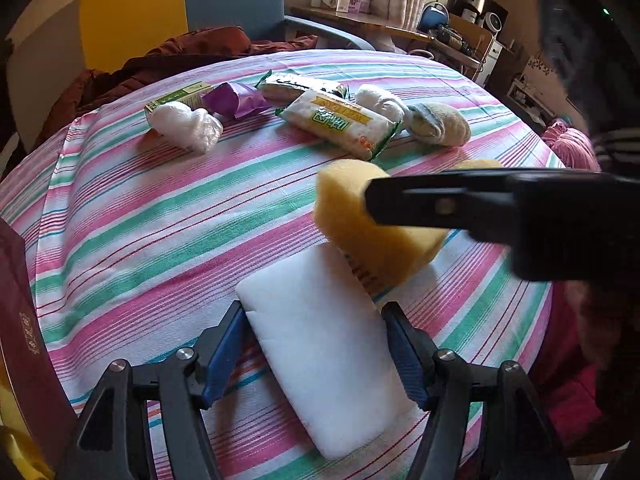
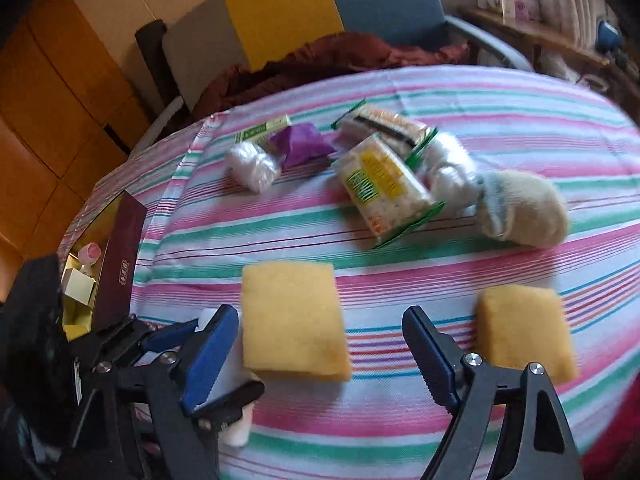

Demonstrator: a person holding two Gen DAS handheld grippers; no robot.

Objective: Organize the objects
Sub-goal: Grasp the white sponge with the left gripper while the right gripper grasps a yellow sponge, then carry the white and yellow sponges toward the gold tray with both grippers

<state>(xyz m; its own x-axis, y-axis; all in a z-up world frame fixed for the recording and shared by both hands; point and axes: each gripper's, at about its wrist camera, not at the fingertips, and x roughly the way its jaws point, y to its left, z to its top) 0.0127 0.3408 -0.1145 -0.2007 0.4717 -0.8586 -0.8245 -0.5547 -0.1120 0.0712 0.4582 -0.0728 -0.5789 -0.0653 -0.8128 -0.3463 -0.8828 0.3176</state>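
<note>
My left gripper [image 1: 314, 312] is shut on a white foam block [image 1: 328, 368], with its blue pads against the block's two long sides. My right gripper [image 2: 320, 312] stands open around a yellow sponge [image 2: 292, 320] that lies on the striped cloth [image 2: 400, 432]. Its left pad is close to the sponge and its right pad stands well clear. In the left wrist view one of the right gripper's fingers [image 1: 420, 204] crosses over that sponge [image 1: 348, 208]. A second yellow sponge [image 2: 524, 332] lies to the right.
Further back lie a plastic-wrapped white bundle [image 1: 184, 124], a green box [image 1: 180, 96], a purple packet [image 1: 236, 100], two snack packets [image 1: 340, 124], a white roll [image 1: 380, 102] and a rolled sock [image 1: 440, 124]. A dark red box [image 2: 120, 256] stands at the left edge.
</note>
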